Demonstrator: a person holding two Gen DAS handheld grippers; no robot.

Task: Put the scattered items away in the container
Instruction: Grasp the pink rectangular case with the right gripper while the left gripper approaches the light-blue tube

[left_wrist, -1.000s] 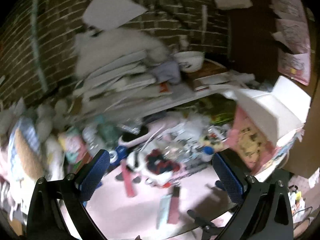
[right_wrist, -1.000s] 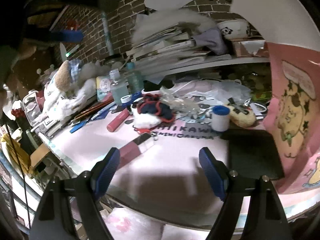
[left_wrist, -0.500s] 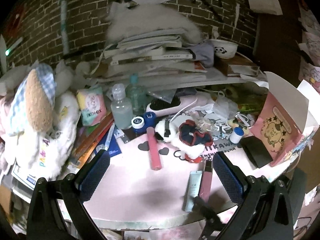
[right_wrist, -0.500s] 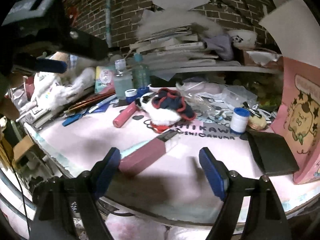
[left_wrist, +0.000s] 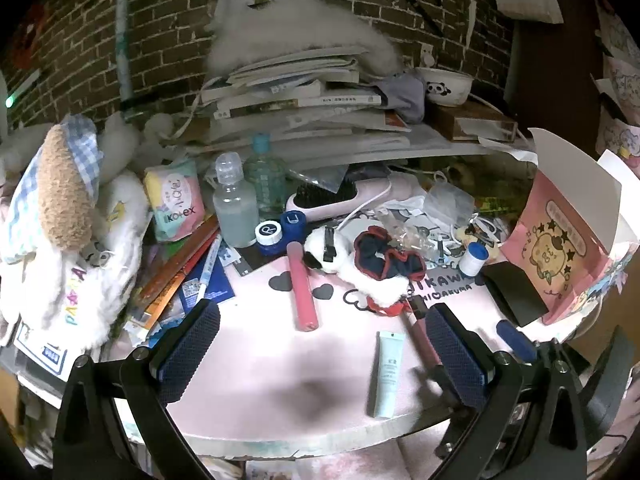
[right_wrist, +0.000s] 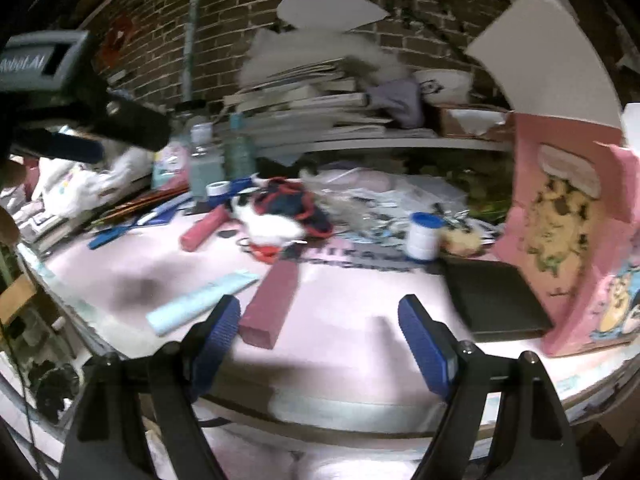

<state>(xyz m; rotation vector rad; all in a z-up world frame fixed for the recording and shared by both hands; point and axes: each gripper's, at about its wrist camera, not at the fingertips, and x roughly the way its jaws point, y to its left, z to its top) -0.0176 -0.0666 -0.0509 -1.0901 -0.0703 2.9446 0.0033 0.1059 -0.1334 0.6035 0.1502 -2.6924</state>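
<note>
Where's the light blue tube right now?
In the left wrist view the light blue tube lies flat near the pink table's front edge, right of centre, beside the dark pink box.

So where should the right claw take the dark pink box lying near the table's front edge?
Grip the pink box across its narrow width, near the end closest to the right claw. It lies flat, long axis pointing away, so come from the front edge with the jaws straddling its long sides. The blue tube lies close on its left, so keep clear of it.

A lived-in home room is suggested by plush toys (left_wrist: 68,216), stacked books (left_wrist: 296,100), toiletry bottles (left_wrist: 234,204) and a brick wall (left_wrist: 168,40).
</note>
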